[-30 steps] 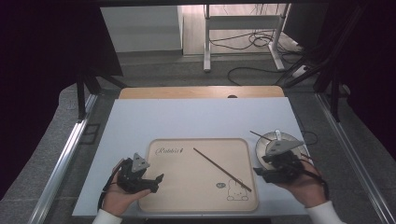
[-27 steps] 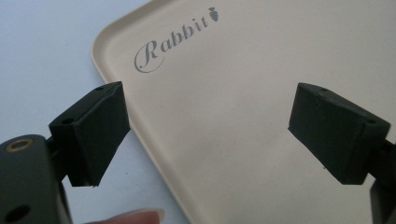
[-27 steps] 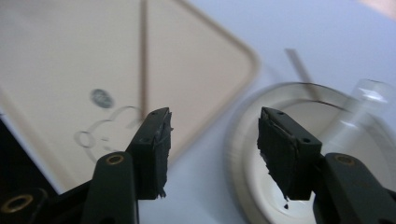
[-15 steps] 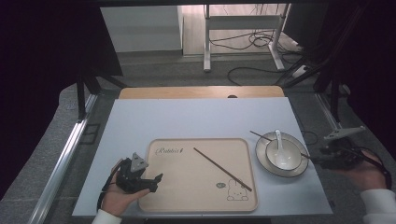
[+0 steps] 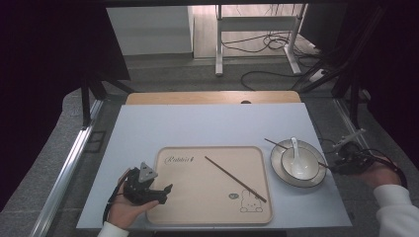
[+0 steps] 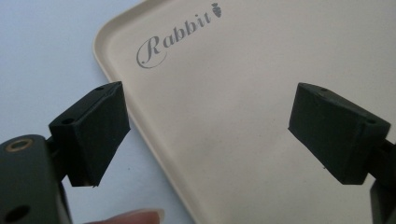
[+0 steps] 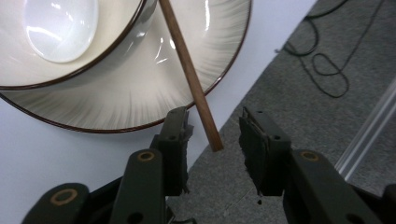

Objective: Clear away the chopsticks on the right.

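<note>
One chopstick (image 7: 189, 70) lies across the plate (image 7: 140, 93), its end between my right tongs (image 7: 214, 140), which have just been closing but aren't yet pinching; I should squeeze squarely. Left tongs (image 6: 205, 130) stay spread.

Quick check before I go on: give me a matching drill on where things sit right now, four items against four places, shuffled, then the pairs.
Things:
1. white spoon
2. chopstick on the tray
3. second chopstick
4. left tongs

Places:
A. lies slanted across the beige tray
B. open, over the tray's left edge near the word Rabbit
C. inside the bowl that stands on the plate
D. rests across the plate's rim, its free end between the jaws of the right tongs

Pairs: 1-C, 2-A, 3-D, 4-B
</note>
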The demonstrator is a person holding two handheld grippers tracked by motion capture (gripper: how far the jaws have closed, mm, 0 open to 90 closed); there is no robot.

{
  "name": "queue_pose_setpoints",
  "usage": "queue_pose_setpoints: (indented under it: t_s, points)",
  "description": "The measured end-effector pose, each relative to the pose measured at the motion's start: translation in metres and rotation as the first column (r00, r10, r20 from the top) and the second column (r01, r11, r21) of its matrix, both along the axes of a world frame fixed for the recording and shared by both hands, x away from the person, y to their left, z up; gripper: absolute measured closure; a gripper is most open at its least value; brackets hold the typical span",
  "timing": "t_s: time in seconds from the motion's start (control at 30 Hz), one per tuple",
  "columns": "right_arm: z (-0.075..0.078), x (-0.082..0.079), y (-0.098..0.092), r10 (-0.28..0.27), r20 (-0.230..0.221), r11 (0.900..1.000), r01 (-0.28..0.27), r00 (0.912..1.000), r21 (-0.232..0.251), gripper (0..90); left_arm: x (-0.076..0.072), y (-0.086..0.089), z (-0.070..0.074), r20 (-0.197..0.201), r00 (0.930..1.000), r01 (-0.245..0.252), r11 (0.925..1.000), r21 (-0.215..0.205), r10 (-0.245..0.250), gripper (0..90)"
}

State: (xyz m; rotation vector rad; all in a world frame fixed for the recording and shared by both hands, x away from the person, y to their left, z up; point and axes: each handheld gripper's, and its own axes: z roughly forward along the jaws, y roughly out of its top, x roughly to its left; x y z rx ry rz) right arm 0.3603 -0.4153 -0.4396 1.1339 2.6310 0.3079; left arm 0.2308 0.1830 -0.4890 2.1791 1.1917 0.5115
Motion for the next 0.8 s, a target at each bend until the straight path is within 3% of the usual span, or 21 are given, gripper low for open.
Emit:
queue_pose_setpoints:
  t_s: [0.17,0.23,0.63,0.8]
  points:
    - [-0.013,0.005,0.004,0.029,-0.036,0.997,-0.031,0.9989,-0.073,67.9,0.000,0.000,0.000,0.001,1.0000,-0.002,1.0000,0.004,0.002,12.2]
    - [-0.014,0.006,0.003,0.029,-0.042,0.997,-0.032,0.9987,-0.074,69.6,0.000,0.000,0.000,0.000,1.0000,0.000,1.0000,0.005,0.000,12.2]
    - [-0.017,0.005,0.002,0.063,-0.041,0.996,-0.066,0.9972,-0.061,82.7,0.000,0.000,-0.001,-0.001,1.0000,0.000,1.0000,0.008,0.000,12.2]
    - [-0.009,0.001,-0.001,0.025,-0.032,1.000,-0.025,0.9992,-0.001,83.3,0.000,0.001,0.000,0.002,1.0000,-0.001,1.0000,0.008,0.001,12.2]
